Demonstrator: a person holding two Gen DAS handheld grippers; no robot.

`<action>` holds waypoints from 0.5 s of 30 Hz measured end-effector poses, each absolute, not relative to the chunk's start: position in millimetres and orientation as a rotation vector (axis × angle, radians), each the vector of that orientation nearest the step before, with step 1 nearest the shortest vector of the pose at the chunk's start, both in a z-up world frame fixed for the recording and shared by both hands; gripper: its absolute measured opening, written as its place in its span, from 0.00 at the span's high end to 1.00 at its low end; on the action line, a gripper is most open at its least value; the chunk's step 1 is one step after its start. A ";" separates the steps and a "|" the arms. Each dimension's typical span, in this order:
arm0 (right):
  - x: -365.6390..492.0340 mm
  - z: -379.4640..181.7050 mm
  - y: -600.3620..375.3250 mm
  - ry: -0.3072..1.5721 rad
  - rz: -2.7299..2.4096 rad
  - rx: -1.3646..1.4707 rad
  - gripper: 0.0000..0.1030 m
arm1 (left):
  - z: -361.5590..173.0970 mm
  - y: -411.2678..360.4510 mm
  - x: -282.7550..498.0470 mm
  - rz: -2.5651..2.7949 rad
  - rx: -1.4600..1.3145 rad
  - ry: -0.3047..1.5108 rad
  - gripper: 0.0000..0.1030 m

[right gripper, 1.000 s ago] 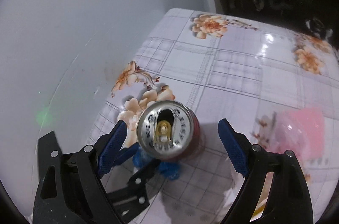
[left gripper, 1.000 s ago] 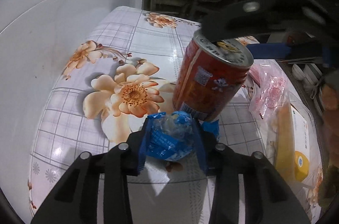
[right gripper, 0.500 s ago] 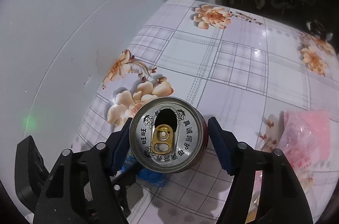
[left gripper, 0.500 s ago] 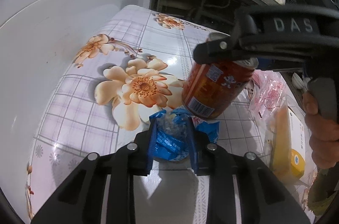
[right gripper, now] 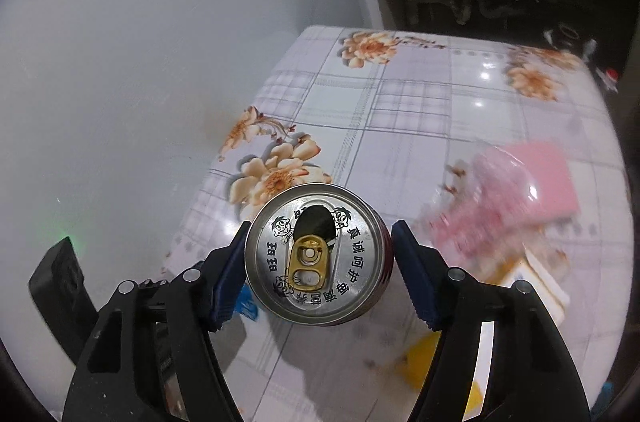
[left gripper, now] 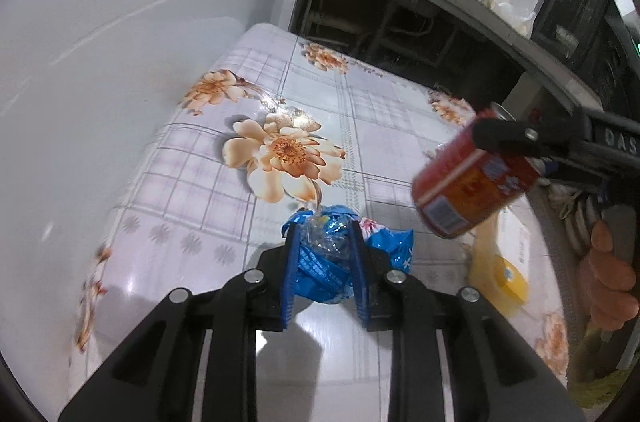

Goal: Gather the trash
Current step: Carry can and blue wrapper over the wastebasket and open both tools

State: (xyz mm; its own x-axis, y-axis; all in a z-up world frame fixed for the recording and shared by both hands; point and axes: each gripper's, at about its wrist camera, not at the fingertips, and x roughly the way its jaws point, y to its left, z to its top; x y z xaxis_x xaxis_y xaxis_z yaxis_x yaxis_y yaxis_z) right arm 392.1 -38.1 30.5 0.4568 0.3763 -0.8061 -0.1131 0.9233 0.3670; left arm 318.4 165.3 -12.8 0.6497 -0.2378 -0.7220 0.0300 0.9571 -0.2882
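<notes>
The left gripper (left gripper: 323,254) is clamped on a crumpled blue wrapper (left gripper: 325,262), its two blue pads pressed against either side of the bundle so that the wrapper bulges out between and beyond them, with a loose flap (left gripper: 390,246) sticking out at about 3 o'clock of the right pad. The wrapper sits just above the floral tablecloth (left gripper: 224,190), over the near part of the table, and a large peach flower (left gripper: 280,158) lies beyond it at about 11 o'clock. The right gripper (right gripper: 319,258) holds a red drink can (right gripper: 318,254), its pads against the can's sides at 9 and 3 o'clock; the silver lid faces the camera, opened, with the gold tab at about 6 o'clock of the hole. In the left wrist view that can (left gripper: 474,182) hangs tilted above the table at about 2 o'clock of the wrapper, well apart from it, with the black finger of the right gripper across its upper end. A pink plastic bag (right gripper: 516,186) lies on the cloth at 2 o'clock of the can, and a yellow and white packet (left gripper: 500,262) lies under it at the table's right edge.
</notes>
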 end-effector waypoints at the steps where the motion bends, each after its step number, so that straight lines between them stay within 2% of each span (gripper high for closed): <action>1: 382.8 36.1 -42.5 1.043 0.305 0.291 0.37 | -8.1 168.1 311.2 -0.155 -0.268 0.844 0.78; 7: 331.3 62.6 -62.7 0.970 0.308 0.363 0.37 | 16.2 176.0 284.9 -0.169 -0.282 0.805 0.78; 15: 265.7 85.5 -96.8 0.883 0.262 0.429 0.37 | 50.0 148.5 257.6 -0.265 -0.247 0.749 0.78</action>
